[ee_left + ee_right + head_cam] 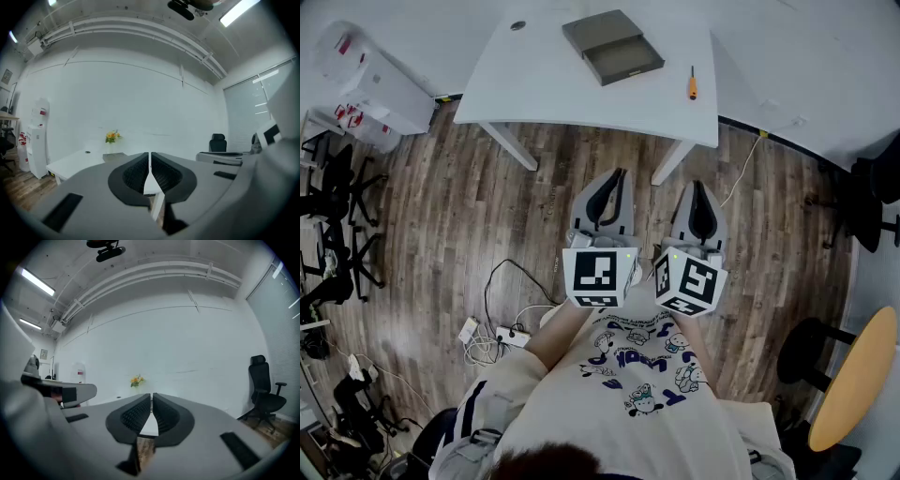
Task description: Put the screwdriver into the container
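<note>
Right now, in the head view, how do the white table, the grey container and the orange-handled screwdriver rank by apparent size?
1. white table
2. grey container
3. screwdriver
The container and screwdriver lie on the table, so nearness hardly skews this.

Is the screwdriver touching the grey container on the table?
Apart. The head view shows the screwdriver lying to the right of the container, with a plain strip of bare white table between them.

You hold two grippers: the left gripper (621,174) and the right gripper (697,187). Ahead you can count one table (544,80), one container (611,46) and one screwdriver (693,84). Elsewhere there is one water dispenser (370,80), one bunch of flowers (111,136) and one stool (811,352).
</note>
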